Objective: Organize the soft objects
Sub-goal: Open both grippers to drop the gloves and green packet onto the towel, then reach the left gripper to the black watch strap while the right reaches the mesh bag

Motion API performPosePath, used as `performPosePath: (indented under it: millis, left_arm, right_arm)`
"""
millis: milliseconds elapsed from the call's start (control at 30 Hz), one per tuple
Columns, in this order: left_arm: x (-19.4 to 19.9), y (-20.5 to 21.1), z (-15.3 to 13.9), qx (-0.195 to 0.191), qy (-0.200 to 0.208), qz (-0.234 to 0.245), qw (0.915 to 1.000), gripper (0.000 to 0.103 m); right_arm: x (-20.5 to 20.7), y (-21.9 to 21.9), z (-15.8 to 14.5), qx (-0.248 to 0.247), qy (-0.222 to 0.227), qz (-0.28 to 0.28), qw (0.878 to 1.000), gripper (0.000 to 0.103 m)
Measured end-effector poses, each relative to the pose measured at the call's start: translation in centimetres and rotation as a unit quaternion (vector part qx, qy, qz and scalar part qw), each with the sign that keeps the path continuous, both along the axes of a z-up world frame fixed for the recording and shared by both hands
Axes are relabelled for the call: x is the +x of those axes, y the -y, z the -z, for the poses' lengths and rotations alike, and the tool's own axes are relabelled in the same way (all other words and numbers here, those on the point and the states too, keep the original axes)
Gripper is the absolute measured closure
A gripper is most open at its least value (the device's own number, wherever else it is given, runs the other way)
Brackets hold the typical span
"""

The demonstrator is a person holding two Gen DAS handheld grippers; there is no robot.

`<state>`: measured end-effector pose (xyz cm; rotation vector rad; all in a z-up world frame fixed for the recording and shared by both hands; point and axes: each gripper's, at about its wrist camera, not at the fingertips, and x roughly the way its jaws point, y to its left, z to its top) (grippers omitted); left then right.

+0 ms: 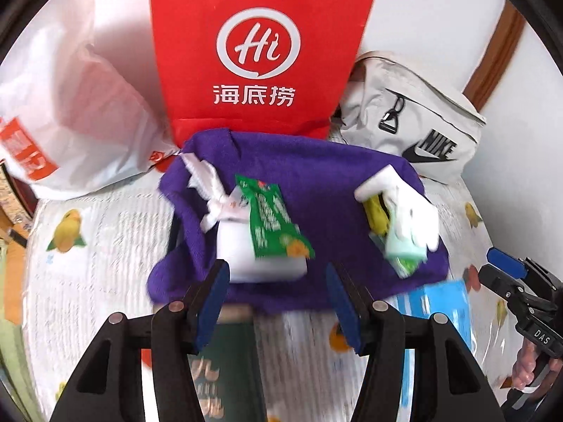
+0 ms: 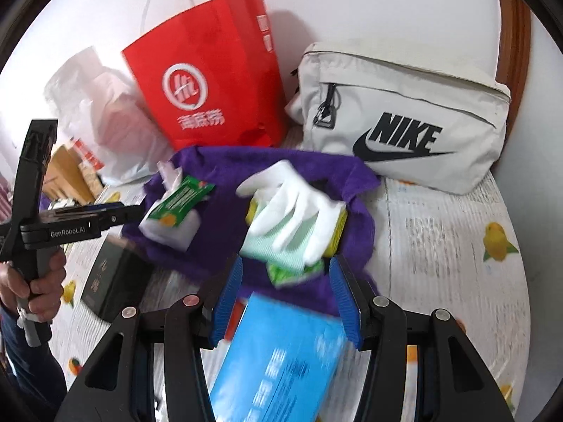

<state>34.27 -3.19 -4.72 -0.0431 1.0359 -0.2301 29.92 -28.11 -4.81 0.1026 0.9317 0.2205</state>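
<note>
A purple towel (image 1: pixel 309 183) (image 2: pixel 218 218) lies crumpled on the printed tablecloth. On its left part rests a white pack with a green wrapper (image 1: pixel 271 225) (image 2: pixel 176 207). A white glove (image 1: pixel 411 211) (image 2: pixel 295 207) lies on its right part over a pale green pad and yellow pieces. My left gripper (image 1: pixel 278 302) (image 2: pixel 130 212) hovers open over the towel's near edge with nothing between its pads. My right gripper (image 2: pixel 286 302) (image 1: pixel 499 267) is open too, above a blue box (image 2: pixel 281 358) (image 1: pixel 440 302) that lies on the table below its fingers.
A red paper bag (image 1: pixel 257 52) (image 2: pixel 211 88) stands behind the towel, with a white plastic bag (image 1: pixel 70 123) (image 2: pixel 105 116) to its left and a pale Nike pouch (image 1: pixel 415 126) (image 2: pixel 404 119) to its right. A dark green box (image 1: pixel 225 369) (image 2: pixel 112 281) lies near the front.
</note>
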Motion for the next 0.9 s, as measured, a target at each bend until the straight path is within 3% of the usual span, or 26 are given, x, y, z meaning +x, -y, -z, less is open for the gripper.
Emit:
performPosePath:
  millis: [200, 367, 633, 900]
  left_arm:
    - [-5.7, -1.2, -1.6, 0.01, 0.023, -0.011, 0.9996, 0.048]
    - [-10.3, -2.1, -1.2, 0.009, 0.024, -0.019, 0.9995, 0.048]
    - [-15.8, -1.8, 1.6, 0.005, 0.009, -0.007, 0.9999, 0.045]
    - [-18.7, -1.0, 5.9, 0.002, -0.024, -0.002, 0.9997, 0.045]
  right_arm:
    - [-5.4, -0.5, -1.3, 0.002, 0.011, -0.006, 1.0, 0.051]
    - [-9.4, -1.2, -1.4, 0.006, 0.013, -0.017, 1.0, 0.051]
    - [-15.2, -2.5, 0.3, 0.007, 0.004, -0.031, 0.999, 0.046]
    - [-18.5, -3.4, 4.5, -0.006, -0.027, -0.039, 0.999, 0.045]
